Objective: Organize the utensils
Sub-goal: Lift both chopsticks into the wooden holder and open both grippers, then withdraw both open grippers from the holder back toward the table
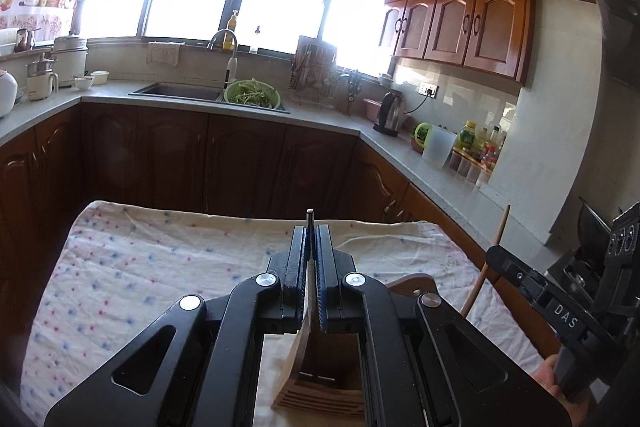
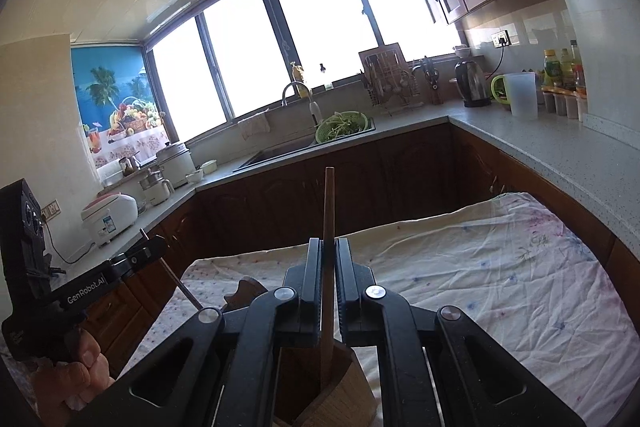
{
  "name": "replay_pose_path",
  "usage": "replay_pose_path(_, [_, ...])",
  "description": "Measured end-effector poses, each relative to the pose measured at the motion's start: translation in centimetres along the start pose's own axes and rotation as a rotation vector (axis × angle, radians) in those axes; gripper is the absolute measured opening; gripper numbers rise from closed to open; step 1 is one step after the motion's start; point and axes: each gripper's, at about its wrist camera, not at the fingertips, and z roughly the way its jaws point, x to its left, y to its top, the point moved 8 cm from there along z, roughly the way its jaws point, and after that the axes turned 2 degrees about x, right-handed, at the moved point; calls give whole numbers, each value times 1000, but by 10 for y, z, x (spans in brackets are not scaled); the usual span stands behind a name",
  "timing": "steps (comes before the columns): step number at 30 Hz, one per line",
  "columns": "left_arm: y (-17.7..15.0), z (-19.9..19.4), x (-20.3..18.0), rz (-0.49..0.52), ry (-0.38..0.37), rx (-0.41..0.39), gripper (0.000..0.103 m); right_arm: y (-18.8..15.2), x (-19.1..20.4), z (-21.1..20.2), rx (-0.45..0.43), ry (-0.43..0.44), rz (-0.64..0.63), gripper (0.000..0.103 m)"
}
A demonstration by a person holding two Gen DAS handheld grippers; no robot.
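My left gripper [image 1: 310, 233] is shut on a thin metal utensil [image 1: 309, 217] that stands upright, its lower end over a wooden utensil block [image 1: 320, 393]. My right gripper [image 2: 328, 247] is shut on a long wooden stick-like utensil [image 2: 329, 195], whose lower end reaches into the wooden block [image 2: 340, 403]. The wooden stick also shows in the left wrist view [image 1: 486, 263], at the right beside the other gripper. The metal utensil shows in the right wrist view [image 2: 176, 279], at the left.
The block stands on a table covered by a dotted white cloth [image 1: 160, 267]. Beyond are dark cabinets, a grey counter [image 1: 420, 163] with a kettle [image 1: 388, 113], a jug and bottles, and a sink with a green colander [image 1: 252, 95].
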Motion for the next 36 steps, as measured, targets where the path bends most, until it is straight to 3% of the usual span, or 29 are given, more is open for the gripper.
replay_pose_path(13, [0,-3,-1,16,9,20,5,1,1,-2,19,1,-1,6])
replay_pose_path(19, [0,-5,2,3,12,39,7,0,0,-2,42,19,16,14])
replay_pose_path(21, [-1,-9,4,0,19,39,24,0,-1,-5,41,24,23,32])
replay_pose_path(22, [-2,-12,5,-3,23,36,30,1,-1,-7,39,34,33,49])
replay_pose_path(23, [-2,-15,6,-8,27,30,42,1,-1,-10,35,43,42,57])
replay_pose_path(25, [-4,-22,8,-19,37,25,54,3,-1,-18,24,53,51,62])
replay_pose_path(27, [-6,-30,14,-39,57,27,78,3,-1,-25,23,64,54,84])
replay_pose_path(28, [-7,-35,17,-48,64,19,81,3,-1,-30,19,69,58,96])
replay_pose_path(30, [-11,-46,21,-58,80,19,89,3,-1,-43,5,79,63,100])
replay_pose_path(36, [-31,-79,22,-64,91,28,93,-8,-8,-81,-3,75,76,102])
